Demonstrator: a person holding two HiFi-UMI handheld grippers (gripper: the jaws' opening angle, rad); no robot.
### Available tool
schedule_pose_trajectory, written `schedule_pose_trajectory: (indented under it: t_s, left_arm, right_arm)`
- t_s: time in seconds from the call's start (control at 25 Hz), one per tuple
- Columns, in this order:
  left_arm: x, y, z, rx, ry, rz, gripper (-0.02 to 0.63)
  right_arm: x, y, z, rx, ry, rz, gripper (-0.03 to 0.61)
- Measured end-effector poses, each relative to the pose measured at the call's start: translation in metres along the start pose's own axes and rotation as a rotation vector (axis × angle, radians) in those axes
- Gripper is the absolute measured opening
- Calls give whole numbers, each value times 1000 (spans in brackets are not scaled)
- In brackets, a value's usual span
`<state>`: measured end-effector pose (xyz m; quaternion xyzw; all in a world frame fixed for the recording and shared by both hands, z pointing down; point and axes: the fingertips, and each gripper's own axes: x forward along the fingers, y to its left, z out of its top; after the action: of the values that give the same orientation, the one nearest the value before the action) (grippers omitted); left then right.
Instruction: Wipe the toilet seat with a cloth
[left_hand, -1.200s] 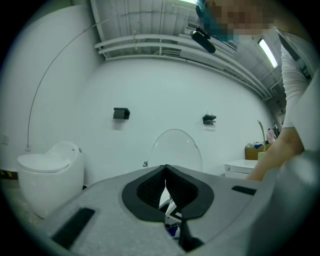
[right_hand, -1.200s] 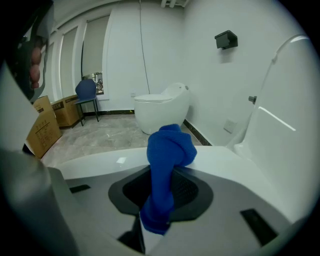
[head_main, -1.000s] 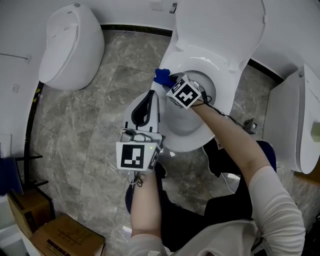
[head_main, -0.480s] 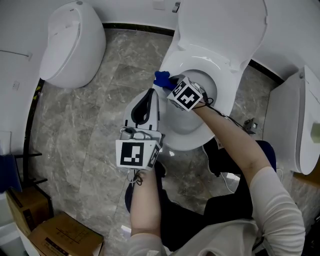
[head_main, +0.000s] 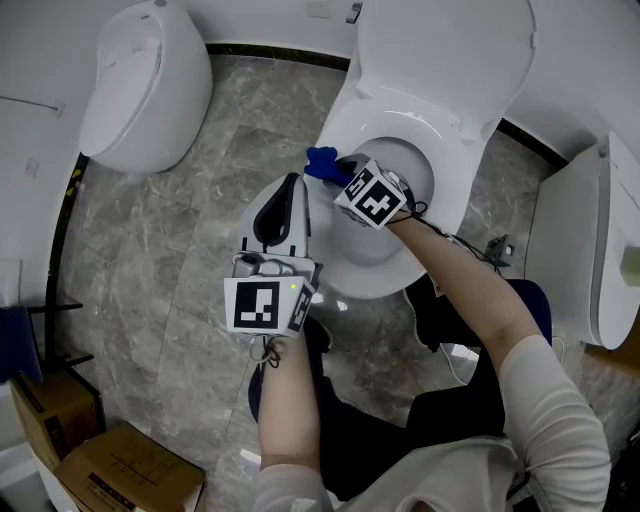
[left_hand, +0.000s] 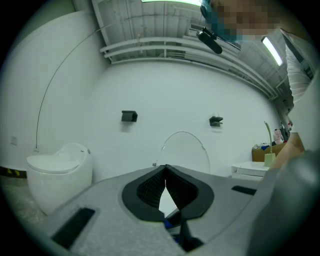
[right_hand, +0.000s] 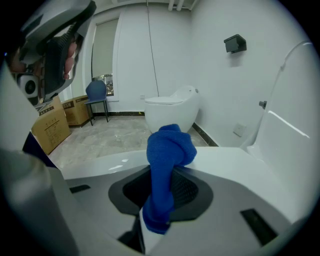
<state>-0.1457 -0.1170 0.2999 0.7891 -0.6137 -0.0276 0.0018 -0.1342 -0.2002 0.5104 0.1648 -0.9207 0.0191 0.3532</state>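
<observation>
Cloth (right_hand: 169, 145), blue and bunched, is clamped between the jaws of the right gripper (head_main: 347, 166) and pressed on the left edge of the toilet seat (head_main: 452, 165). Over the last second it has crept only slightly frontward along that edge, so most of the seat looks still unwiped. The left gripper (head_main: 281, 205) hangs beside the seat's left edge, jaws together on nothing.

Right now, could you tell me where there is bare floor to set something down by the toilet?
The marble floor between the closed toilet and the open toilet is bare. The person's legs crowd its front; cardboard boxes fill the lower-left corner.
</observation>
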Motion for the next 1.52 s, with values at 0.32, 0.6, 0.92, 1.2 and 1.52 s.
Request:
schedule_pose_trajectory:
  t_s: [0.32, 0.6, 0.92, 1.2, 1.52]
  left_arm:
    - [-7, 12, 5, -32, -27, 33, 9]
    - [-12, 19, 7, -8, -24, 45, 9]
    - [-22, 34, 11, -14, -43, 83, 9]
    - [-30, 41, 12, -11, -54, 97, 9]
    - [-39, 48, 19, -10, -84, 114, 9]
  right_arm:
    - [-3, 15, -1, -15, -5, 21, 91]
    - [-6, 27, -1, -40, -8, 40, 91]
    - [-9, 34, -4, -11, -5, 57, 91]
    - [-9, 40, -3, -26, -8, 65, 91]
    - [-13, 57, -3, -42, 9, 97, 91]
